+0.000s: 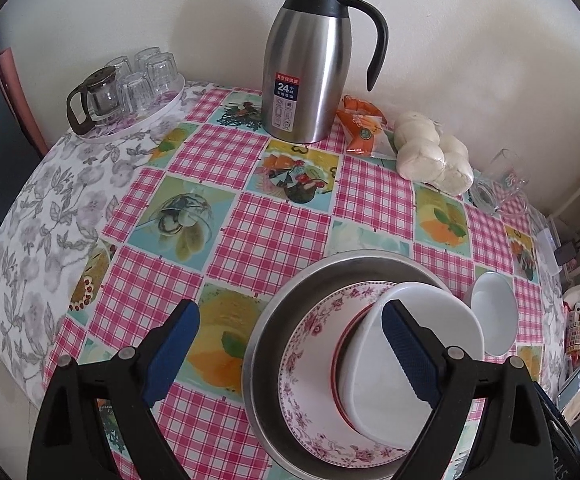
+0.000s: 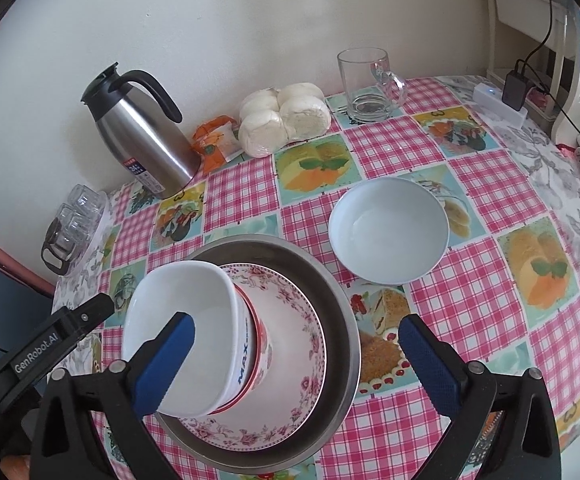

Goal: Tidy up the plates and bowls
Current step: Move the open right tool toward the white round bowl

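- Left wrist view: the left gripper [image 1: 290,356] occupies the bottom of the frame, jaws spread wide, nothing clamped.
- Its right blue pad [image 1: 410,354] overlaps the white square bowl [image 1: 442,320]; whether it touches cannot be told. Its left pad hangs over bare tablecloth [image 1: 274,232].
- Stack, lower centre-right: metal pan [image 1: 290,308] at the bottom, floral plate [image 1: 314,344] inside it, red-rimmed bowl [image 1: 340,364] on the plate, white square bowl on top.
- A round white bowl [image 1: 494,312] stands just right of the pan.
- Right wrist view: the right gripper [image 2: 296,354] spans the bottom of the frame, jaws wide, holding nothing.
- Its left pad [image 2: 162,364] lies in front of the white square bowl [image 2: 186,320]; its right pad sits right of the metal pan [image 2: 342,320].
- The round white bowl [image 2: 388,232] rests apart, centre-right, above the right pad.
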`<state>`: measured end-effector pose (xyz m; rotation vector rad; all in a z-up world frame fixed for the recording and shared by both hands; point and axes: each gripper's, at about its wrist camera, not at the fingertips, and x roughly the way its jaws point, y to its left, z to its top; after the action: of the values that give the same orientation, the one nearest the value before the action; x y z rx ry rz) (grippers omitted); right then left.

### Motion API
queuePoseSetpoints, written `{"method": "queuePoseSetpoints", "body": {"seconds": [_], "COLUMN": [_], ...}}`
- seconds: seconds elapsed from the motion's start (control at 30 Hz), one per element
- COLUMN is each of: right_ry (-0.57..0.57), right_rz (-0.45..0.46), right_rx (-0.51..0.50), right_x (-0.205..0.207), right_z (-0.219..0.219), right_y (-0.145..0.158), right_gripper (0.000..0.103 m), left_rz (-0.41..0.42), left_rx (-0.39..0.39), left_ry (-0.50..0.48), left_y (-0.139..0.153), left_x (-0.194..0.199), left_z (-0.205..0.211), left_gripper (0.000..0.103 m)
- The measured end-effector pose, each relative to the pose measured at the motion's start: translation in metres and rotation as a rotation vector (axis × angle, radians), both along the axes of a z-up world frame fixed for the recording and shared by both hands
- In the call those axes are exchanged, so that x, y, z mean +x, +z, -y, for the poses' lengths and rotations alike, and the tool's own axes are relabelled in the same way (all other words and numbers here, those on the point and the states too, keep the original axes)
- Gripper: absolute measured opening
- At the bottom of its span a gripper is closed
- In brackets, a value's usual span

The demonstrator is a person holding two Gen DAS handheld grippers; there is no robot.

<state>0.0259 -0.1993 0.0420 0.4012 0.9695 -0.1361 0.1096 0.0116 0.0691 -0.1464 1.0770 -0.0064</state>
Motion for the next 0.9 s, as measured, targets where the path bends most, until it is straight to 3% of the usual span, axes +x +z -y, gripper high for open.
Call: {"method": "queuePoseSetpoints", "body": {"seconds": [0.23, 0.9], "right_ry": [-0.027, -0.297], "right_rz": [-0.002, 0.005], "right_rx": [0.018, 0.01], "right_x": [-0.003, -0.048], "right_z": [0.021, 0.159], "right_y": [0.0, 0.001], "right_gripper": [0.103, 0.103], "left_rz": [0.009, 0.039], "left_rx": [-0.013, -0.006], "left_ry": [-0.022, -0.147], "left_y": [0.004, 0.012], "left_x": [-0.003, -0.02], "left_z": [0.016, 0.101], "left_gripper": [0.093, 0.093]}}
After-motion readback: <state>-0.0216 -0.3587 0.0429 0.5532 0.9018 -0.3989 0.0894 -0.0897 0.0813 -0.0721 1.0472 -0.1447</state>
